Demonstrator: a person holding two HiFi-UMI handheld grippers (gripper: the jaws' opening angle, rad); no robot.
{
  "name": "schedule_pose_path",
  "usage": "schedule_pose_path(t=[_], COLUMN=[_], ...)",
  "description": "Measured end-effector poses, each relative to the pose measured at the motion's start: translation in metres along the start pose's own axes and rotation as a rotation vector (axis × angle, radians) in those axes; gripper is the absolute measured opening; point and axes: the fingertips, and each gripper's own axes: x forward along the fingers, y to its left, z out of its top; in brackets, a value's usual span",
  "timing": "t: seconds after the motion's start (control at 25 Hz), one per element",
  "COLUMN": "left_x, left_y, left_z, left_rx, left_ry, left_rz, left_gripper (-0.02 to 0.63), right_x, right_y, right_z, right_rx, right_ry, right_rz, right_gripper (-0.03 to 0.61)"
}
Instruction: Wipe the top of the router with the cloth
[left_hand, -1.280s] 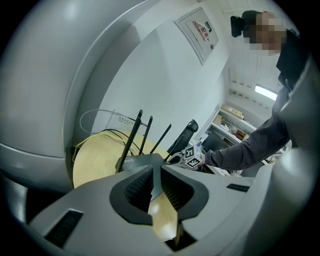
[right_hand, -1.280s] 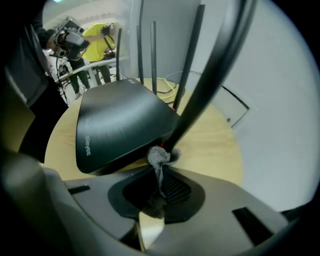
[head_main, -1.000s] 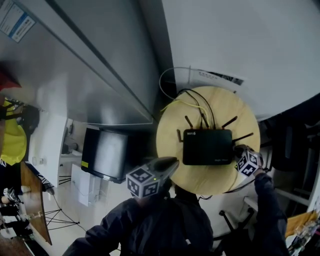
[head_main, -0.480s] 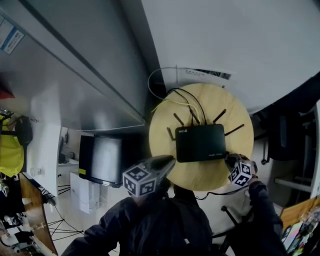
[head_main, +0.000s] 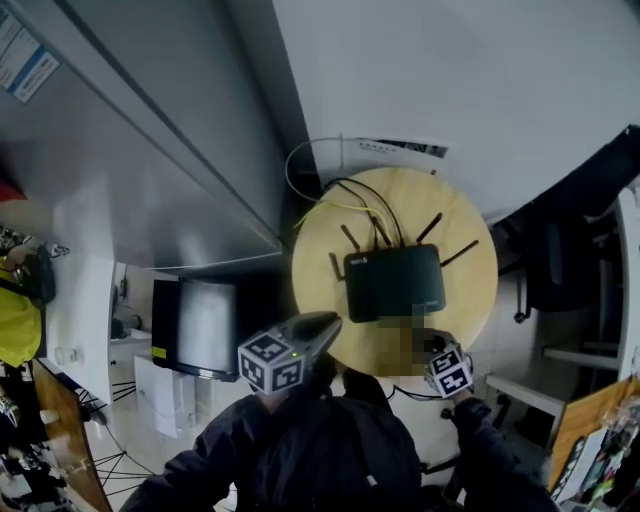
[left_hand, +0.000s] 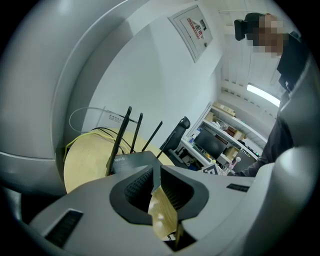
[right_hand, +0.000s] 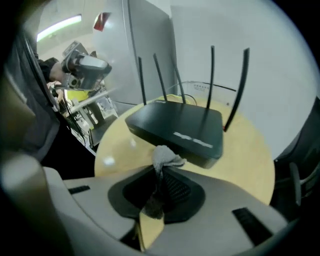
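A black router (head_main: 395, 283) with several upright antennas lies on a round wooden table (head_main: 470, 290). My right gripper (head_main: 432, 346) hovers at the table's near edge, just in front of the router, partly behind a mosaic patch. In the right gripper view it (right_hand: 160, 177) is shut on a small grey-white cloth (right_hand: 165, 157), which pokes out short of the router (right_hand: 177, 127) without touching it. My left gripper (head_main: 325, 325) is held off the table's left near edge. In the left gripper view its jaws (left_hand: 154, 182) are closed with nothing in them, facing the router (left_hand: 135, 160).
Black and yellow cables (head_main: 362, 207) run off the router's back over the table's far edge to the white wall. A dark screen (head_main: 195, 325) stands lower down at the left. A black chair (head_main: 560, 270) stands at the right. A grey partition (head_main: 150, 170) fills the left.
My right gripper has drawn back with the cloth from the router's right end to the table's near edge. The left gripper has barely moved.
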Motion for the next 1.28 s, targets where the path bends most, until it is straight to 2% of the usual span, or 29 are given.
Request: schedule_pose_path(t=[0.2,0.44,0.64,1.0,1.28], left_x=[-0.007,-0.017,-0.02,-0.011,-0.003], left_y=[0.0,0.001,0.0,-0.007,-0.011], left_z=[-0.002,-0.007,-0.012,-0.012,-0.01], left_rx=[0.006,0.009,0.001,0.003,0.008], left_ry=[0.002,0.006,0.009,0.015,0.016], left_rz=[-0.011,-0.006,0.005,-0.009,-0.019], left_gripper=[0.031,0.031,0.031,0.031,0.031], right_x=[0.032,0.068,0.075,0.062,0.037], right_y=[0.085,0.116,0.1,0.05,-0.01], right_z=[0.043,0.076,0.075,0.053,0.024], right_rx=[-0.018,-0.031,0.067,0.211,0.279], right_ry=[-0.053,-0.052,-0.056,-0.06,-0.049], right_rz=[0.112,0.171,0.169,0.113,0.027], right_gripper=[0.066,0.066,0.066,0.066,0.066])
